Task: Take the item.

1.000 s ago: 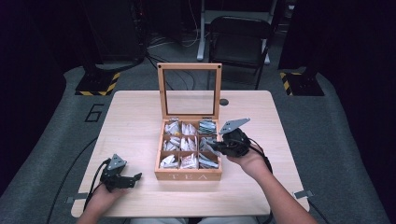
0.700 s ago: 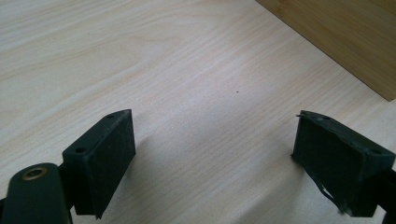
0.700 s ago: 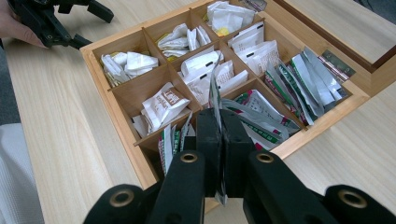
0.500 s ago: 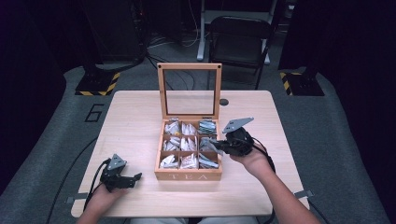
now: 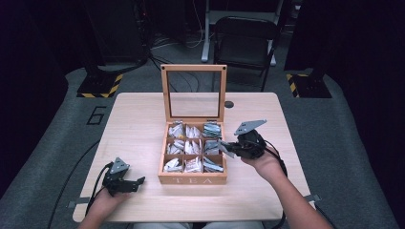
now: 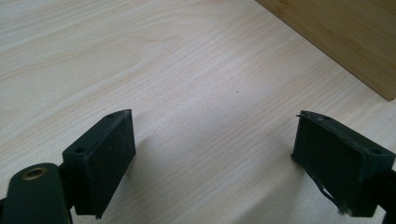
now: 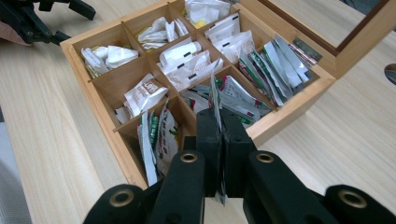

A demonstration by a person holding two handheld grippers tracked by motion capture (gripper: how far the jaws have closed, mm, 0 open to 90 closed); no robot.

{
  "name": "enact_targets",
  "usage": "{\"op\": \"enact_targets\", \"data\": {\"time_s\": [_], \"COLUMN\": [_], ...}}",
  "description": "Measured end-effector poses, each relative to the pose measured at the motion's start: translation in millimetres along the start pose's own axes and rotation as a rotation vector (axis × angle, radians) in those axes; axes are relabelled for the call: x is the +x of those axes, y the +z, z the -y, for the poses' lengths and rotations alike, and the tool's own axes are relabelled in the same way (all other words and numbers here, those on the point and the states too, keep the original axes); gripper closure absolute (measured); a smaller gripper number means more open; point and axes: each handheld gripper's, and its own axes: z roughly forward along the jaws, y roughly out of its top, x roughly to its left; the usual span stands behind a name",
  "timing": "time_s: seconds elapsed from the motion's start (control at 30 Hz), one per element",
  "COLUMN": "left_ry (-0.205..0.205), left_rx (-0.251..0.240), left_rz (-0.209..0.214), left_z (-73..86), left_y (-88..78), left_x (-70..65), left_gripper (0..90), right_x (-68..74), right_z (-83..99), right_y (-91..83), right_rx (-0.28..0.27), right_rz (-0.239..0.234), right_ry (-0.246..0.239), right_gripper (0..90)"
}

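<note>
An open wooden tea box (image 5: 193,180) sits mid-table, its glass lid (image 5: 193,93) standing upright, its compartments full of tea packets. My right gripper (image 5: 224,147) hovers at the box's right edge, over the middle right compartment. It is shut on a thin tea packet (image 7: 215,100), which sticks up edge-on between the jaws of the right gripper (image 7: 220,116). My left gripper (image 5: 137,182) rests low on the table (image 5: 138,124), left of the box's front corner. In its own view the left gripper (image 6: 215,135) stands open over bare wood, with the box wall (image 6: 345,32) ahead.
A small dark round spot (image 5: 229,104) lies on the table behind the box's right side. A black folding chair (image 5: 246,43) stands beyond the far edge. Cables trail from both grippers off the near edge. Bare tabletop lies left and right of the box.
The right gripper has barely shifted, with the packet still in its jaws. The left gripper has kept still.
</note>
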Motion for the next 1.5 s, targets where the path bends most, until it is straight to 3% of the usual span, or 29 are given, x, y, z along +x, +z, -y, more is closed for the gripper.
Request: {"op": "enact_targets", "data": {"time_s": [0.53,1.1,1.5], "left_ry": [0.001,0.000,0.001], "left_rx": [0.000,0.000,0.000], "left_rz": [-0.002,0.000,-0.001], "left_z": [0.0,0.0,0.0], "left_y": [0.0,0.0,0.0], "left_x": [0.0,-0.1,0.1], "left_gripper": [12.7,12.6,12.6], "right_x": [-15.8,-39.9,-43.2], "right_z": [17.7,63.1,90.3], "right_y": [-11.5,-19.2,-12.8], "right_rx": [0.002,0.031,0.060], "right_rz": [0.050,0.147,0.185], "right_ry": [0.034,0.107,0.124], "right_gripper": [88.0,88.0,87.8]}}
